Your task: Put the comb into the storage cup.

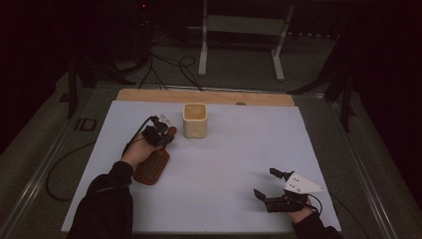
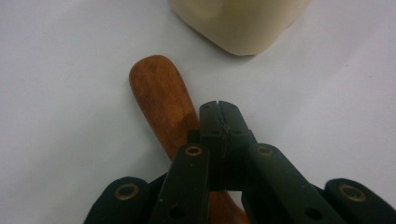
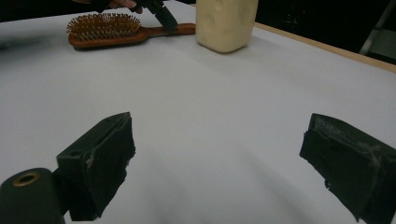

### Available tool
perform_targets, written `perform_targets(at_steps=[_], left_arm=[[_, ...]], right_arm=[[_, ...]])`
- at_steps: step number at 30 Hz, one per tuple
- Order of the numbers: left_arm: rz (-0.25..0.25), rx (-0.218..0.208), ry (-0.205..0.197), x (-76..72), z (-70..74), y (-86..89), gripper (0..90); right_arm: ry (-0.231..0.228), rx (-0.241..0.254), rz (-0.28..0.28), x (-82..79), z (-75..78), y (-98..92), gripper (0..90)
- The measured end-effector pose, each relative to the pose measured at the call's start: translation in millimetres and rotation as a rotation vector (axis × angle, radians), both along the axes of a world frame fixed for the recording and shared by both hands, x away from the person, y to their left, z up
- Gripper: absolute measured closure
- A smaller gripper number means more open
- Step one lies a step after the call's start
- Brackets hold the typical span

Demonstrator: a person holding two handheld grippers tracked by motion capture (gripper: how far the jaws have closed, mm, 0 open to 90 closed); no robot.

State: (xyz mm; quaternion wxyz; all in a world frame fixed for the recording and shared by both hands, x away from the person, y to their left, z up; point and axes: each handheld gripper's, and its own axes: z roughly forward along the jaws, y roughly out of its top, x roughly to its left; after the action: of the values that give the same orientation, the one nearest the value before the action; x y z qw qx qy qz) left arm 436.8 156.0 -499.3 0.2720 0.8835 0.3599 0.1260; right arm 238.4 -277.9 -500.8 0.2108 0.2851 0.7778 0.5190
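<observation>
On the bench (image 1: 214, 199), the hairbrush (image 1: 152, 167) lies flat, handle toward the cream container (image 1: 194, 120). Left tongs (image 2: 219, 114) are closed over the handle, gripping nothing; pressing down risks skidding it. Right tongs (image 3: 215, 163) gape, idle.

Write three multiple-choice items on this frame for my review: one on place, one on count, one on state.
1. Where does the cream container stand relative to the hairbrush?
A. Beyond the tip of its handle
B. On its bristles
C. Beside the right gripper

2. How many things lie on the white table cover, apart from the grippers?
A. One
B. Two
C. Four

3. How do the right gripper's fingers stand?
A. Shut on the hairbrush
B. Shut on nothing
C. Wide open, nothing between them

Answers: 1 A, the left gripper view shows the container just past the handle tip; 2 B, hairbrush and container; 3 C, the right gripper view shows bare cover between the fingers.
</observation>
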Motion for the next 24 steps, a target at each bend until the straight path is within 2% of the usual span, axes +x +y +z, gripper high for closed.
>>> perform_targets(at_steps=[2,9,18,24], left_arm=[[-0.002,0.022,0.003,0.9,-0.5,0.4,90.0],[0.036,0.03,0.009,-0.2,0.3,11.4,90.0],[0.092,0.032,0.033,-7.6,-1.4,41.7,90.0],[0.129,0.036,0.044,-18.9,-4.6,64.1,90.0]], right_arm=[[-0.001,-0.001,0.001,-0.1,0.1,0.1,8.4],[0.003,0.004,-0.004,-0.3,0.4,-0.4,8.4],[0.005,0.006,-0.004,-0.2,0.4,-0.2,8.4],[0.002,0.003,-0.006,-0.3,0.6,0.2,8.4]])
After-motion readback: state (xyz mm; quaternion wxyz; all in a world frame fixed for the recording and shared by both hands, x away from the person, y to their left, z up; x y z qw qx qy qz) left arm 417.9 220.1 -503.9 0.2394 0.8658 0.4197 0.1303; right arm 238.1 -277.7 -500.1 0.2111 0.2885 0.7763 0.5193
